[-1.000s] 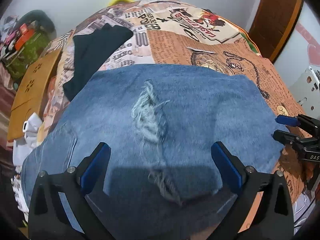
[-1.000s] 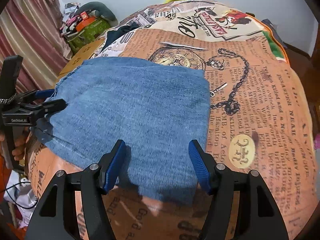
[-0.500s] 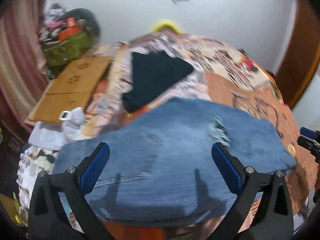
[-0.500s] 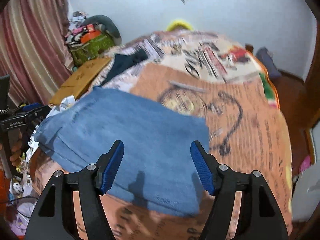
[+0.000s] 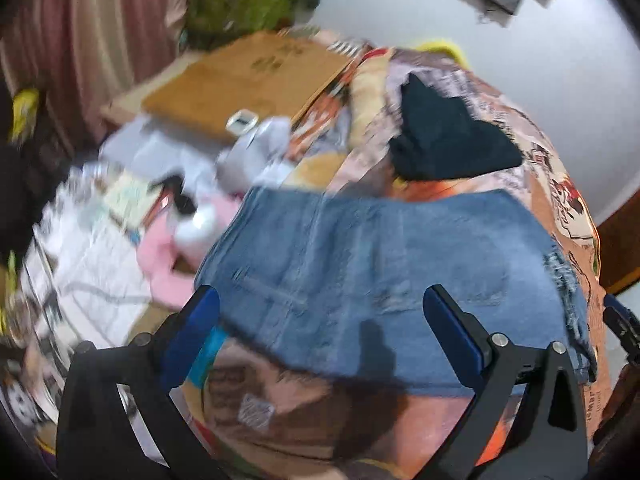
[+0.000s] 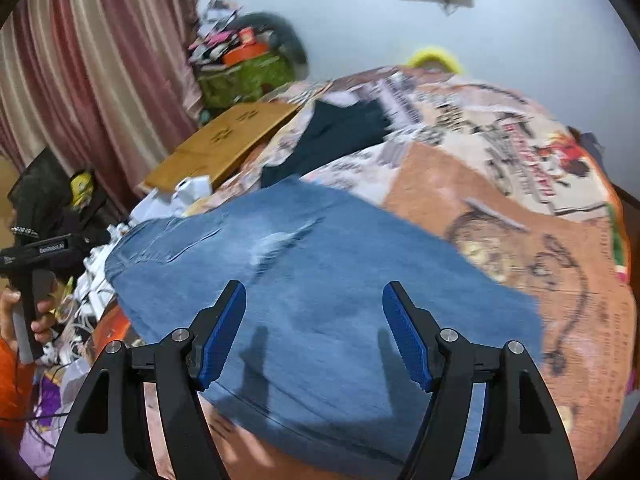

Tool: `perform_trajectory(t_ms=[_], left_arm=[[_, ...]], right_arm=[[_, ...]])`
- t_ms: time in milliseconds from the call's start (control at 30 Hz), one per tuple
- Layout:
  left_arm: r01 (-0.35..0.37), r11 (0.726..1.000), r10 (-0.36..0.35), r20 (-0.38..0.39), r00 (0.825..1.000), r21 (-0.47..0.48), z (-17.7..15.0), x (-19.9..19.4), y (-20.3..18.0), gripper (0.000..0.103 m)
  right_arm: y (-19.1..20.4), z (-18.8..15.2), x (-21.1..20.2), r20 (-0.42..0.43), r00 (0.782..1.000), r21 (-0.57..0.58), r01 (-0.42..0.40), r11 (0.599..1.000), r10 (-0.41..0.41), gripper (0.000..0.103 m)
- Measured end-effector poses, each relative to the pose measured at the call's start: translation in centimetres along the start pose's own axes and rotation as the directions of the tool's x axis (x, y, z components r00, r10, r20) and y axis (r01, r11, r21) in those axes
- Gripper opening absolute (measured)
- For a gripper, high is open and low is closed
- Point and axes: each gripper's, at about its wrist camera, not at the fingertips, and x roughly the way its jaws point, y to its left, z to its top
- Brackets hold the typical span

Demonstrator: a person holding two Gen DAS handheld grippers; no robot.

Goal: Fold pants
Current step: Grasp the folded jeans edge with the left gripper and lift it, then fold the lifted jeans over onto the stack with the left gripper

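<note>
The blue jeans (image 5: 384, 272) lie folded into a flat rectangle on the printed bedspread (image 5: 560, 184), a ripped patch near their right edge. They also show in the right wrist view (image 6: 320, 304). My left gripper (image 5: 320, 336) is open and empty, raised above the near edge of the jeans. My right gripper (image 6: 314, 336) is open and empty, above the jeans' near edge. The left gripper's body shows at the far left of the right wrist view (image 6: 36, 252), held in a hand.
A dark garment (image 6: 340, 132) lies on the bedspread (image 6: 520, 184) behind the jeans. A brown cardboard sheet (image 6: 228, 140) and loose clutter (image 5: 120, 220) lie left of the bed. A pink striped curtain (image 6: 80, 72) hangs at the left.
Both grippers have lifted and pulled back from the jeans, staying open. The left view has swung left toward the clutter beside the bed.
</note>
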Motion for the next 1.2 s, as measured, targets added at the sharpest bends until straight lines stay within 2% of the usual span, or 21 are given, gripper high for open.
perform_trajectory(t_ms=[100,200,300,367,533,600,667,767,833,867,900,1000,1133,1200], left_arm=[[0.072,0.994,-0.078,-0.073,0.994,-0.083,-1.1,1.6,2.3,0.103],[0.146,0.975,-0.169,-0.13,0.977,-0.166,-2.4,3.0,3.9,0.103],[0.236,0.938,-0.284,-0.173,0.943,-0.255,-3.4,4.4,4.9,0.103],[0.285,0.906,-0.349,-0.174,0.921,-0.312,-3.9,5.2,5.4,0.103],[0.335,0.872,-0.412,-0.165,0.896,-0.358,-3.4,6.6,5.9,0.103],[0.347,0.864,-0.422,-0.15,0.894,-0.364,-2.8,7.1,6.1,0.103],[0.343,0.866,-0.413,-0.132,0.901,-0.363,-2.1,7.9,6.2,0.1],[0.309,0.878,-0.374,-0.122,0.919,-0.365,-1.4,8.9,6.4,0.089],[0.275,0.898,-0.329,-0.108,0.938,-0.344,-0.8,8.9,6.3,0.068],[0.246,0.911,-0.294,-0.103,0.95,-0.33,-0.6,8.7,6.4,0.06],[0.2,0.93,-0.242,-0.103,0.965,-0.308,-0.3,8.5,6.2,0.047],[0.173,0.956,-0.194,-0.068,0.979,-0.238,0.5,7.0,5.3,0.033],[0.092,0.99,-0.092,0.006,0.996,-0.107,1.9,4.2,2.5,0.028],[0.068,0.996,-0.065,0.052,0.997,-0.054,2.7,2.8,1.1,0.026]], right_arm=[[1.2,-0.2,1.5,-0.035,0.999,-0.007,-0.016,1.0,0.016,0.067],[2.0,-0.5,2.9,-0.074,0.997,-0.017,-0.017,1.0,0.015,0.068],[2.9,-0.9,3.4,-0.077,0.997,-0.056,0.016,0.998,-0.02,0.072],[3.2,-0.8,3.4,-0.084,0.996,-0.07,0.028,0.997,-0.034,0.072],[3.2,-0.8,3.6,-0.09,0.995,-0.061,0.027,0.998,-0.033,0.073],[3.2,-0.9,3.7,-0.087,0.996,-0.058,0.031,0.998,-0.036,0.073],[3.3,-0.9,3.7,-0.086,0.996,-0.058,0.034,0.998,-0.039,0.073],[3.3,-0.9,3.8,-0.088,0.995,-0.056,0.034,0.998,-0.038,0.073],[3.3,-0.9,3.7,-0.09,0.995,-0.055,0.034,0.998,-0.039,0.073],[3.3,-0.8,3.7,-0.089,0.995,-0.054,0.035,0.998,-0.04,0.073],[3.3,-0.8,3.7,-0.089,0.995,-0.054,0.035,0.998,-0.039,0.072],[3.1,-0.8,3.1,-0.077,0.996,-0.04,0.037,0.999,-0.04,0.071],[2.5,-0.9,1.5,-0.039,0.998,-0.012,0.04,0.999,-0.04,0.07],[1.7,-1.0,0.2,-0.006,0.998,0.007,0.056,0.998,-0.056,0.07]])
